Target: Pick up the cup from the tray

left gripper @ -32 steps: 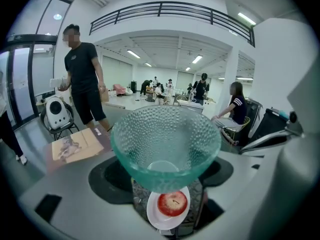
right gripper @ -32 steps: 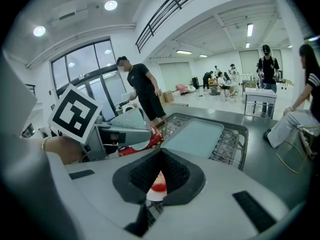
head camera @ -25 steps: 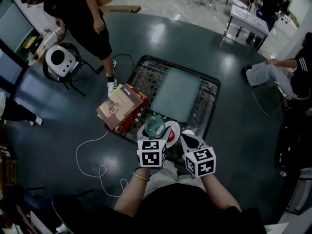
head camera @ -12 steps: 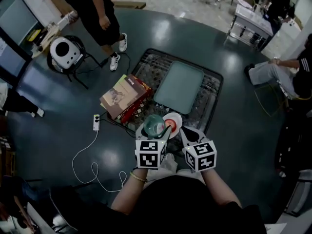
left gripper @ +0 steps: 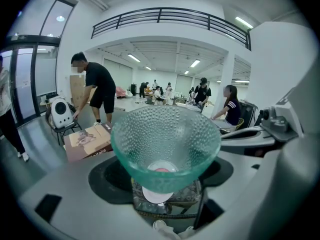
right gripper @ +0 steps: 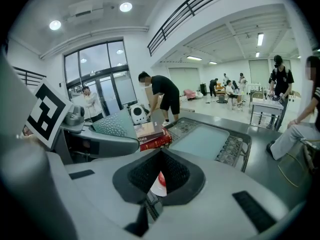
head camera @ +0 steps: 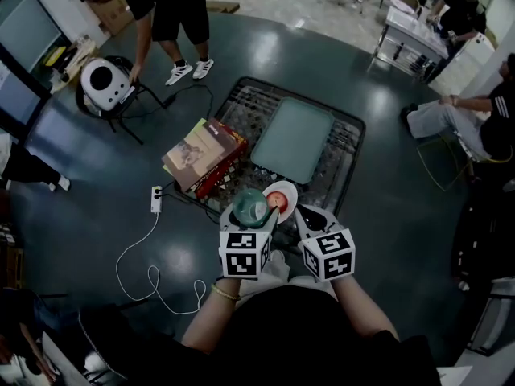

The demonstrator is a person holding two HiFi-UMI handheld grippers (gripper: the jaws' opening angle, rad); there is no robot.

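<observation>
My left gripper [head camera: 250, 217] is shut on a green dimpled glass cup [head camera: 250, 207], held upright near the low table's near edge. In the left gripper view the cup [left gripper: 165, 143] fills the space between the jaws of the left gripper [left gripper: 163, 196]. Beside it a white plate [head camera: 282, 196] holds something red. The pale green tray [head camera: 291, 139] lies bare on the table, farther away. My right gripper [head camera: 311, 219] is to the right of the cup. In the right gripper view its jaws [right gripper: 160, 176] are closed with nothing held.
A red-and-brown box [head camera: 203, 155] rests on the patterned low table [head camera: 348, 147] at the left. A power strip [head camera: 156, 199] with a white cable lies on the floor. A person [head camera: 165, 6] bends over a white carrier [head camera: 103, 79]; another sits at the right [head camera: 451, 115].
The cup stays in my left gripper, both grippers barely shifting. The standing person at the back has moved left and bent toward the white carrier.
</observation>
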